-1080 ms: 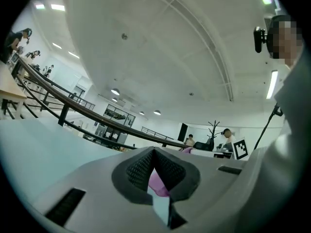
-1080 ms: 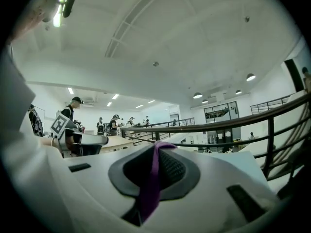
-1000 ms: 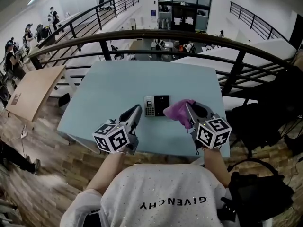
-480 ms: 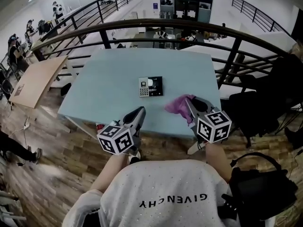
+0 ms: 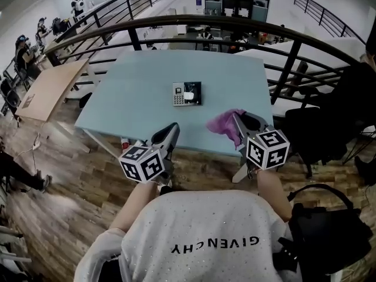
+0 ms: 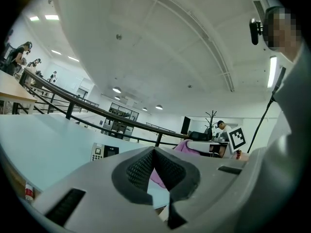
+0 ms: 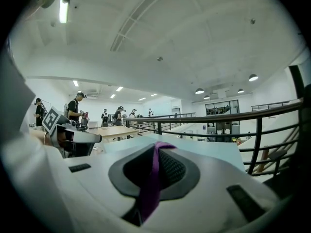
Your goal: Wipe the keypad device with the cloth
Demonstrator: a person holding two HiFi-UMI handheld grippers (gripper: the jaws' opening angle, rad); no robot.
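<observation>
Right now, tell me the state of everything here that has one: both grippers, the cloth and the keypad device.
left gripper: shut, nothing between its jaws.
right gripper: shut on the cloth.
cloth: bunched, pinched in the right gripper, held clear of the keypad device.
keypad device: lying flat on the table, neither gripper touching it.
</observation>
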